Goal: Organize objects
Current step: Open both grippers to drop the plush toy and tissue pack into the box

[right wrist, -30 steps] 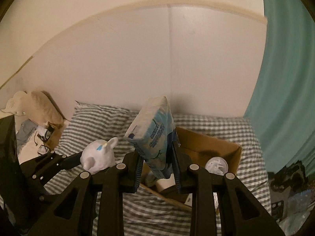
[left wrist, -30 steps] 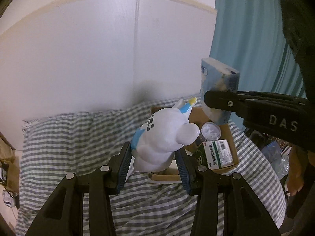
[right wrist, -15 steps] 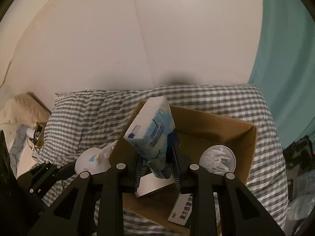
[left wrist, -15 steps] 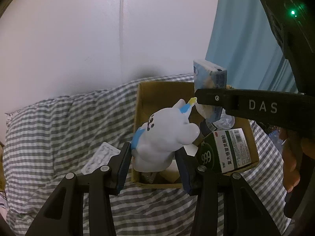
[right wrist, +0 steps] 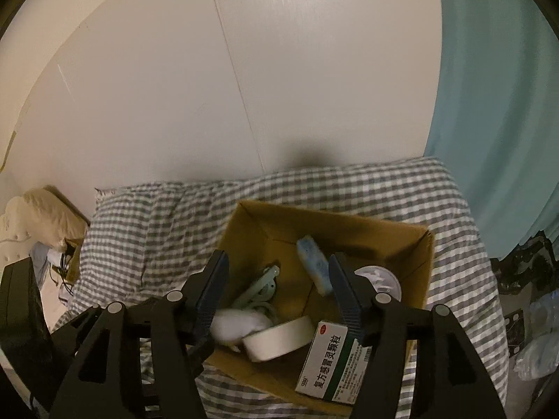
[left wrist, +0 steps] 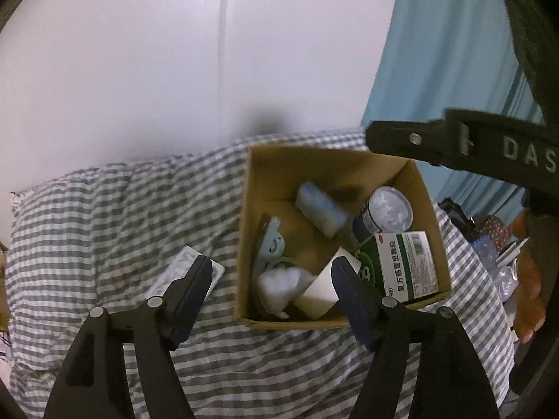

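Left gripper (left wrist: 272, 296): jaws spread, having just opened, nothing pinched between the pads; it hangs over the near rim of the cardboard box (left wrist: 244, 244). Right gripper (right wrist: 277, 291): jaws likewise spread after just opening, empty, poised above the box interior; in the left wrist view its black finger crosses at 2 o'clock.

Inside the box, as the left wrist view shows it: the white plush toy (left wrist: 283, 288) lies at 7 o'clock against the near wall, blurred; the blue tissue pack (left wrist: 319, 213) lies tilted near the centre, toward 12 o'clock. A pale blue plastic piece (left wrist: 270, 244) sits along the left wall at 9 o'clock. A white roll (left wrist: 323, 289) rests at 6 o'clock, just beside the toy. A round tub with a foil top (left wrist: 386, 207) stands at 2 o'clock; the green-and-white medicine carton (left wrist: 405, 265) leans at 4 o'clock against the right wall.

The box rests on a grey-checked bedcover (left wrist: 104, 227). A blister pack (left wrist: 181, 269) lies on the cover at 9 o'clock, outside the box. A teal curtain (left wrist: 454, 70) hangs at 2 o'clock.
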The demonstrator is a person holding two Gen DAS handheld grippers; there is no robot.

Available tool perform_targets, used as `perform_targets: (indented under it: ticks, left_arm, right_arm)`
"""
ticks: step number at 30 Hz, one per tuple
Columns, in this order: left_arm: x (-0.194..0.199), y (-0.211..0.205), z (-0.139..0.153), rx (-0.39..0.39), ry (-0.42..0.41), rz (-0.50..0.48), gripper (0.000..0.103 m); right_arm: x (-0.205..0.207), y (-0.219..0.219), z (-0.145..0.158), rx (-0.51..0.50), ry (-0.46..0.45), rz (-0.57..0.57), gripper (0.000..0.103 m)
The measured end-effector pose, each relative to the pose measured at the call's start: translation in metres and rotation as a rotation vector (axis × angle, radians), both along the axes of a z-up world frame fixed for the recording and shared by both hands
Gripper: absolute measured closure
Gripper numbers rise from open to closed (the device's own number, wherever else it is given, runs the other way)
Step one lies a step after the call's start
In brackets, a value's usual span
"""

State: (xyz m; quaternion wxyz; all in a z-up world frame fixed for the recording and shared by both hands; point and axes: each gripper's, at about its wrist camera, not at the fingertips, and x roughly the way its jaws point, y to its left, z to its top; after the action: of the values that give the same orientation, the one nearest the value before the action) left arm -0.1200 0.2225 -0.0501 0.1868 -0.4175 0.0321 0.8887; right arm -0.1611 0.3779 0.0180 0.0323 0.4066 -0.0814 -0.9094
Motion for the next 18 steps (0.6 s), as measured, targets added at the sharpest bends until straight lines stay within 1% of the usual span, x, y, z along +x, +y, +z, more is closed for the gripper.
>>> perform_targets:
  ticks: [2, 4, 6, 8, 9, 12, 15, 18]
  left_arm:
    - [0.006, -0.012, 0.013, 0.001, 0.023, 0.019, 0.024]
    - [0.011, -0.029, 0.027, 0.008, 0.051, 0.046, 0.012]
    - [0.021, -0.042, 0.042, 0.006, 0.079, 0.069, 0.007]
    - [0.022, -0.057, 0.053, -0.011, 0.102, 0.095, 0.006]
    - [0.023, -0.066, 0.058, -0.020, 0.111, 0.109, 0.006]
    - [0.026, -0.101, 0.064, -0.042, 0.139, 0.163, 0.000]
    - [0.034, -0.136, 0.064, -0.060, 0.165, 0.213, 0.000]
    - [0.039, -0.167, 0.052, -0.079, 0.165, 0.255, 0.000]
  right_arm:
    - [0.008, -0.003, 0.012, 0.009, 0.027, -0.006, 0.043]
    - [0.016, -0.005, 0.023, 0.021, 0.054, -0.009, 0.041]
    - [0.028, -0.014, 0.038, 0.035, 0.087, -0.008, 0.037]
    - [0.039, -0.023, 0.052, 0.046, 0.117, -0.001, 0.035]
    - [0.044, -0.028, 0.057, 0.049, 0.130, 0.002, 0.031]
    - [0.062, -0.048, 0.068, 0.059, 0.160, 0.019, 0.025]
    - [0.075, -0.071, 0.068, 0.061, 0.168, 0.040, 0.018]
    - [0.082, -0.097, 0.056, 0.060, 0.148, 0.065, 0.015]
